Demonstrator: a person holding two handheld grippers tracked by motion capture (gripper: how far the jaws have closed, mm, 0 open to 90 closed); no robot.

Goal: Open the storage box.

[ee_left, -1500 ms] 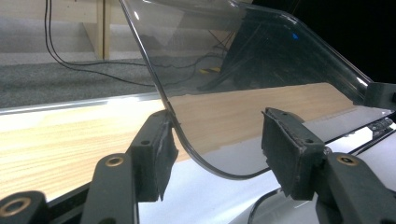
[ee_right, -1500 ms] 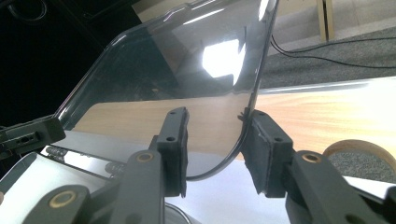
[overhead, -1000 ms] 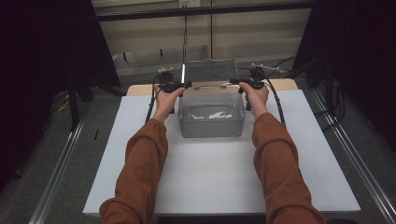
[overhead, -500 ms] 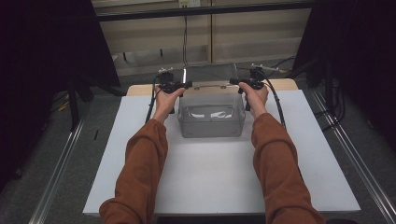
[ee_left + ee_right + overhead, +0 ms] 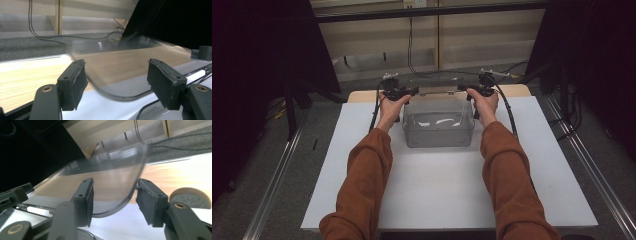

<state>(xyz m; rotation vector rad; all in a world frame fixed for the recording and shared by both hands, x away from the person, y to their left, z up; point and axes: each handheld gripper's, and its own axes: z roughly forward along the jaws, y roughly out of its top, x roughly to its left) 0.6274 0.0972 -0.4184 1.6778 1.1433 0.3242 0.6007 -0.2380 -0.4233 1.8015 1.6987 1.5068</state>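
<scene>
Transparent plastic lid (image 5: pixel 438 86) hangs level just above the clear box (image 5: pixel 438 127) on the white desk (image 5: pixel 362 150). The left gripper (image 5: pixel 411 91) and right gripper (image 5: pixel 462 88) meet opposite ends to keep it flat; both jaws stand apart, not pinching.

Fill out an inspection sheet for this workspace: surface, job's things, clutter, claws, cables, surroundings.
Surface: white table top, bare wood strip at its far edge.
Job's things: clear box at the far middle; clear lid tilted, its rounded corners between the claws.
Clutter: nothing seen.
Claws: left claw and right claw both open, jaws either side of a lid corner; firm contact cannot be told.
Cables: one trails from each gripper; black wall cable behind.
Surroundings: grey floor, metal rail, dark screens at both sides.
</scene>
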